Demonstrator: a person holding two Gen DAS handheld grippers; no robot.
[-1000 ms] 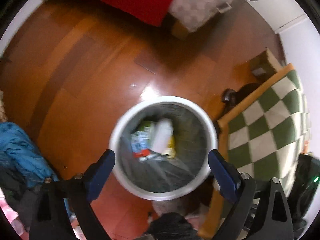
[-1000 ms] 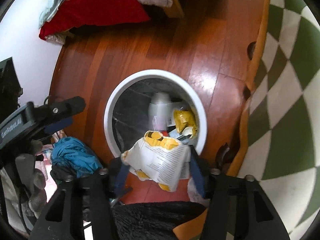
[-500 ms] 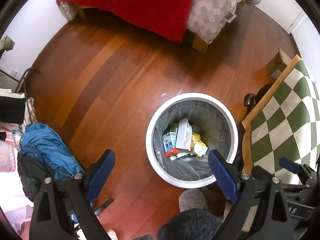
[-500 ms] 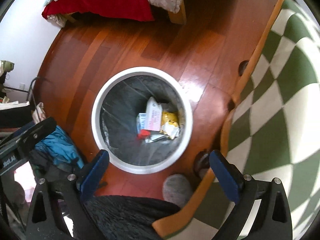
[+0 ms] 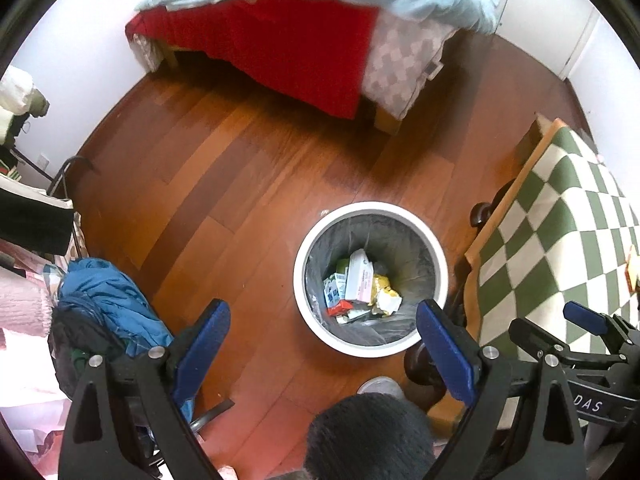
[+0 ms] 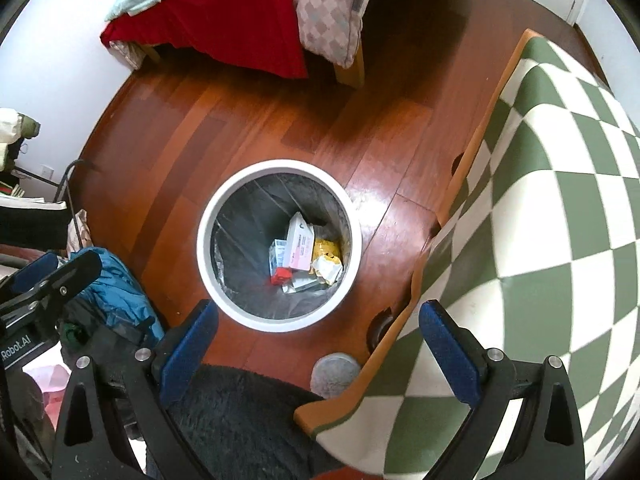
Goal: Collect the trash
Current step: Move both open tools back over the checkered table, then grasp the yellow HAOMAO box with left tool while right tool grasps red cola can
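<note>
A round white trash bin [image 5: 438, 256] [image 6: 208, 258] with a grey liner stands on the wooden floor. Inside it lie a white and pink carton [image 5: 358, 280] [image 6: 302, 242], a crumpled yellow and white wrapper [image 5: 386, 300] [image 6: 328, 262], a small red piece and other packaging. My left gripper [image 5: 322, 342] hangs high above the bin, open, nothing between its blue pads. My right gripper [image 6: 318, 338] is also high over the bin's near edge, open and empty. The right gripper's fingers [image 5: 582, 318] show at the right of the left wrist view, and the left gripper's fingers [image 6: 56, 274] at the left of the right wrist view.
A table with a green and white checked cloth [image 5: 568, 240] [image 6: 540, 200] stands right of the bin. A bed with a red blanket [image 5: 288, 48] [image 6: 224, 28] is at the far side. A blue jacket heap [image 5: 108, 304] [image 6: 116, 292] lies left. A dark fuzzy slipper [image 6: 248, 420] is below.
The right gripper let go of the yellow and white wrapper, which now lies in the bin. Both grippers rose, so the bin looks smaller and farther below.
</note>
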